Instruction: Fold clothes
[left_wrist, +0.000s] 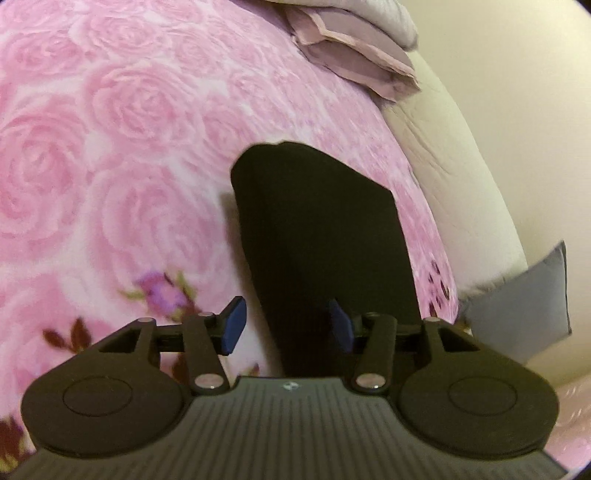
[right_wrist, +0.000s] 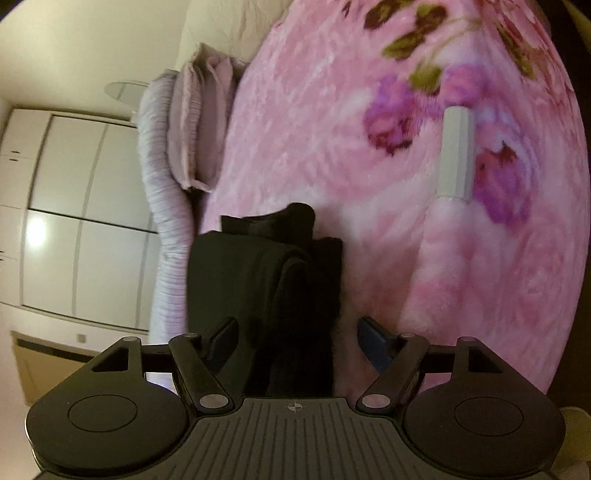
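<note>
- A bed under a pink rose-patterned blanket (left_wrist: 122, 122) fills both views, with a pale wall behind.
- The black garment (left_wrist: 317, 229) lies folded on the blanket; its near end is hidden under each camera body, and its folds are hard to read in the dark cloth.
- The left claw (left_wrist: 286, 325) is released, the garment between its blue pads without touching.
- The right claw (right_wrist: 297, 343) is released wide over the garment.
- Folded lilac bedding (right_wrist: 199, 122) lies at the bed's edge; a grey pillow (left_wrist: 524, 302) is partly cut off.
</note>
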